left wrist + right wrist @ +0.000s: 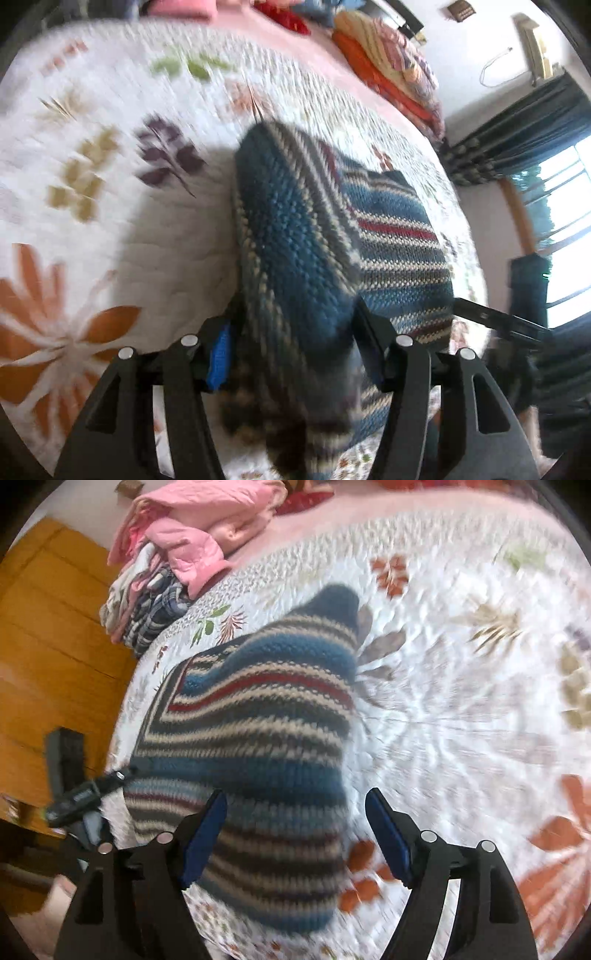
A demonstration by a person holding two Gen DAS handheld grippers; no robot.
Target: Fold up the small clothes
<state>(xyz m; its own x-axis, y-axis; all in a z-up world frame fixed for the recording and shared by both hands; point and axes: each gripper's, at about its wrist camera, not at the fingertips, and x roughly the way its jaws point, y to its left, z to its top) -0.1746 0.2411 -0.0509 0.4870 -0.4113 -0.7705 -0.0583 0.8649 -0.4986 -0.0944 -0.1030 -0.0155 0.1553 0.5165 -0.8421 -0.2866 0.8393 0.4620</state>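
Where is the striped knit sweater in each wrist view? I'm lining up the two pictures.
Left wrist: striped knit sweater fills centre and lower middle, running between the left gripper fingers.
Right wrist: sweater sits centre-left, its lower part between the open right gripper fingers.
Shared landmark: the white floral quilt beneath it.

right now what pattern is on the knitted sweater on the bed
Knitted sweater: horizontal stripes of blue, cream, grey and red; clearest in the right wrist view.

bed: white floral quilt (461, 709) | far edge: pink jacket (207, 528) atop checked clothes (155, 616) | orange-yellow folded blankets (384, 62) | dark curtain (524, 129) by window (569, 229)
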